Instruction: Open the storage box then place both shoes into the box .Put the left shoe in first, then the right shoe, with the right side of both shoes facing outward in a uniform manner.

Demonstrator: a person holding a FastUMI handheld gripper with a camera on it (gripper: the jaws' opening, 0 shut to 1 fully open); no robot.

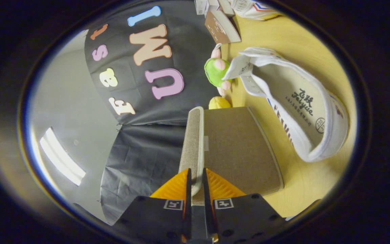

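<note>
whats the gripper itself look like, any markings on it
The gripper has a dark, blocky body with two small square black-and-white tag markers, one at the base of each finger. The fingers are wedge-shaped with ribbed surfaces, narrowing toward thin tips.

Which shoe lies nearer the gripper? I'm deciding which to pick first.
The white shoe beside the box lid pinched by the gripper; the other shoe lies far beyond.

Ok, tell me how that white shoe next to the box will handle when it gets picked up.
The white shoe looks like thin canvas with its tongue flopped outward, so the upper probably gives under a pinch. It seems light. Lying on its side on the table, it should slide rather than roll. The gripper is shut on the box lid.
</note>
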